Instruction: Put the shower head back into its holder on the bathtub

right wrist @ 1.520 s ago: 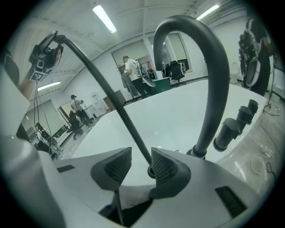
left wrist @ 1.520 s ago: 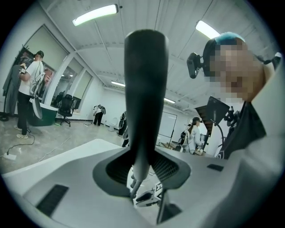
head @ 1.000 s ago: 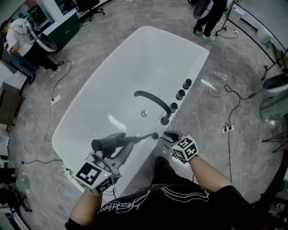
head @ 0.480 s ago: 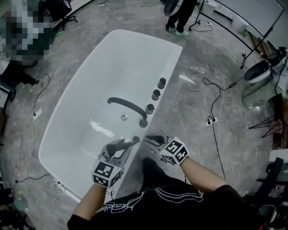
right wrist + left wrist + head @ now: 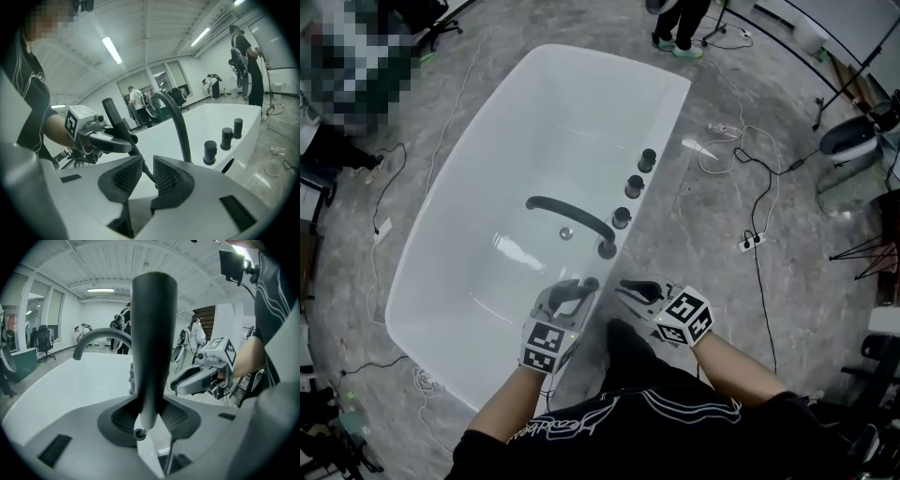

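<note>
Overhead, a white bathtub [image 5: 487, 178] fills most of the frame on a grey floor. A black spout [image 5: 569, 212] arcs in from the tub's right rim, and 3 black knobs [image 5: 635, 186] stand on that rim beyond it. The left gripper [image 5: 150, 416] is at the tub's near rim, clenched on the dark shower head [image 5: 153, 333], which stands upright. The right gripper [image 5: 146, 176] is just beside it. Its jaws have just been closing but are not clamped, and the shower head's thin lower end passes through the gap.
</note>
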Demonstrator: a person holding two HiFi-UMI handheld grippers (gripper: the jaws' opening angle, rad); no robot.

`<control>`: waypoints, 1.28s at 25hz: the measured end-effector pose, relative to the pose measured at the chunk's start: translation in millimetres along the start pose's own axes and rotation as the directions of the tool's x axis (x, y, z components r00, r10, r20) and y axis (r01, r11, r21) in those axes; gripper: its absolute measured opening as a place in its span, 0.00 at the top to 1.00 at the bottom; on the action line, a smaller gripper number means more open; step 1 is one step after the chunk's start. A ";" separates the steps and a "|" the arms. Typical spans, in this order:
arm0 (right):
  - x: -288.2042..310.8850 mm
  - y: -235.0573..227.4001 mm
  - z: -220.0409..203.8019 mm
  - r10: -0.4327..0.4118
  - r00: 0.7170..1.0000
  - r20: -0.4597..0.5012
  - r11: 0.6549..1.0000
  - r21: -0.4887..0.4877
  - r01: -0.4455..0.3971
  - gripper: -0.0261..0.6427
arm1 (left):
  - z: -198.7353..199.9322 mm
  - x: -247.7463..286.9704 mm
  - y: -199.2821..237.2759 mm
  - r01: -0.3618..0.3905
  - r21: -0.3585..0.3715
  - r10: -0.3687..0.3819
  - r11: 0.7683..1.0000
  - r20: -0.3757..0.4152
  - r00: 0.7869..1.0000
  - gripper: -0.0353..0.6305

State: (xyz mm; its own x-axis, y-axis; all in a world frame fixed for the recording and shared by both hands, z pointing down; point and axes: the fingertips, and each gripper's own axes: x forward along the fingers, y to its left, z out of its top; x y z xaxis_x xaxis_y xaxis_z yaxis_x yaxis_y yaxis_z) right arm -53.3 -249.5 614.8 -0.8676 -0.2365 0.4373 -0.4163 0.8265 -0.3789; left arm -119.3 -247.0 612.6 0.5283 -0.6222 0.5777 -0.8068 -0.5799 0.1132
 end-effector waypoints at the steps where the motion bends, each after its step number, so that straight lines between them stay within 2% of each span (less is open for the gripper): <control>1: -0.8 -2.2 -1.5 -0.002 1.000 -0.001 1.000 0.007 0.002 0.85 | -3.6 3.9 1.4 -0.006 0.003 0.006 1.000 -0.011 1.000 0.75; 5: -0.3 -9.0 -7.1 -0.009 1.000 -0.009 1.000 0.023 0.009 0.85 | -21.2 17.2 6.1 -0.019 0.003 0.019 1.000 -0.048 0.999 0.75; 11: 3.5 -19.3 -21.3 -0.014 0.999 -0.045 0.999 0.043 0.016 0.85 | -46.5 47.8 9.0 -0.033 0.047 0.038 0.998 -0.109 0.993 0.75; 17: 9.7 -23.5 -29.0 -0.009 0.998 -0.063 0.998 0.065 0.013 0.85 | -76.3 73.6 9.5 -0.032 0.074 0.045 0.997 -0.191 0.981 0.75; 22: 10.6 -27.9 -29.4 -0.006 0.997 -0.074 0.998 0.068 0.011 0.85 | -102.6 85.4 8.8 -0.007 0.136 0.043 0.991 -0.260 0.965 0.75; 25: 7.5 -31.7 -28.9 -0.013 0.997 -0.081 0.997 0.072 0.019 0.85 | -111.2 88.3 5.6 -0.001 0.156 0.044 0.988 -0.273 0.961 0.75; 28: 5.8 -35.1 -25.9 -0.020 0.996 -0.088 0.997 0.076 0.027 0.85 | -111.6 92.3 5.8 0.002 0.122 0.034 0.992 -0.289 0.957 0.75; 30: 6.4 -34.7 -23.5 -0.020 0.996 -0.090 0.997 0.077 0.027 0.85 | -121.9 93.1 4.9 0.018 0.058 0.003 0.998 -0.342 0.940 0.74; 32: 6.3 -32.4 -19.4 -0.016 0.996 -0.087 0.997 0.078 0.023 0.85 | -130.6 90.5 1.8 0.028 0.011 -0.022 1.000 -0.369 0.929 0.65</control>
State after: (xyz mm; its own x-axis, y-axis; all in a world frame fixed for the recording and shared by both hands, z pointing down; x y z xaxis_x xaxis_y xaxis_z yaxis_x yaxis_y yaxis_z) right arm -40.0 -268.0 645.6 -0.8340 -0.2042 0.5126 -0.4557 0.7787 -0.4312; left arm -107.5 -235.7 770.6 0.4111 -0.3710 0.8327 -0.7885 -0.6030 0.1206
